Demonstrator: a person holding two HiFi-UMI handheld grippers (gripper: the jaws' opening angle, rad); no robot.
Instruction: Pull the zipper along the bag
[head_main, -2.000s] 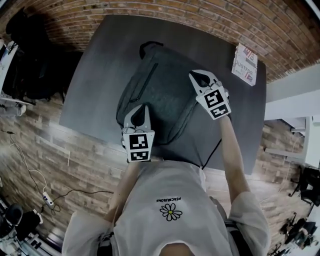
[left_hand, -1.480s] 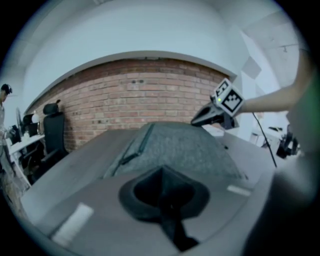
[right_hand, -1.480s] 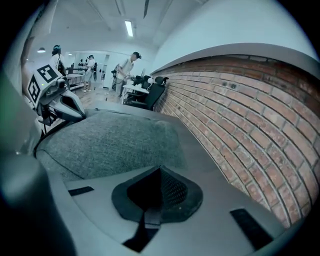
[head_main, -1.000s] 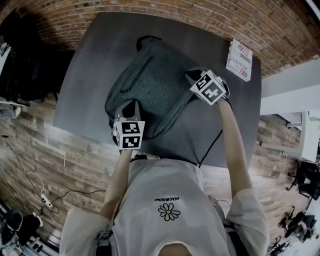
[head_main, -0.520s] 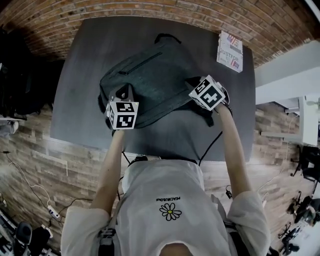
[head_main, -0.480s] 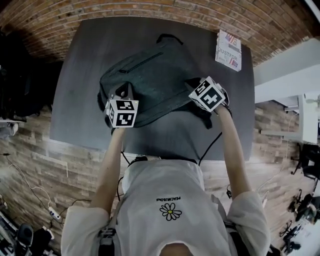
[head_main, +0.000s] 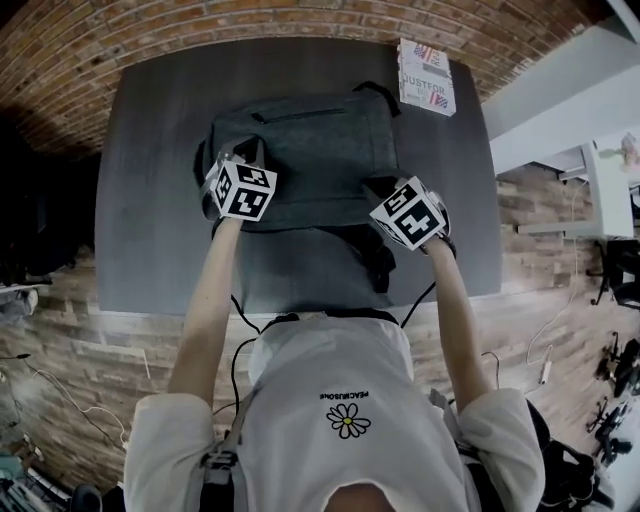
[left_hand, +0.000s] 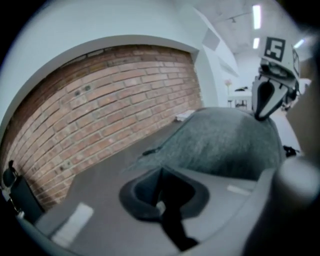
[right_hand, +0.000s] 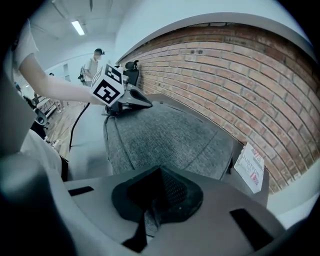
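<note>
**On the dark table: backpack lies crosswise, zipper on the far side of both grippers**

Across the table (head_main: 150, 200) the grey backpack (head_main: 310, 165) sits with its long axis left to right in the head view. Its top handle (head_main: 375, 90) is at the right end, near a white printed packet (head_main: 425, 75).

We note the left gripper (head_main: 241, 150) at the bag's left end and the right gripper (head_main: 380, 186) at its near right corner.

- Right: jaws are together, and the right gripper view shows grey woven fabric pinched in the seam between them. We read this as a clamp on the backpack's edge.
- Left: jaws are also together. A small pale bit shows in the seam, and we cannot say what it is or whether any bag fabric is caught.

The front pocket zipper (head_main: 300, 113) runs parallel to the bag's long axis, on the far face, beyond both sets of fingertips.

- In the left gripper view a dark blob sits at the zipper's nearer end. We judge this to be the pull, but it is too small to confirm.
- If so, the left gripper is the nearer one, and the pull would travel rightward toward the handle.
- A second seam runs along the bag's side in the right gripper view. We cannot tell which zipper the task means.
</note>
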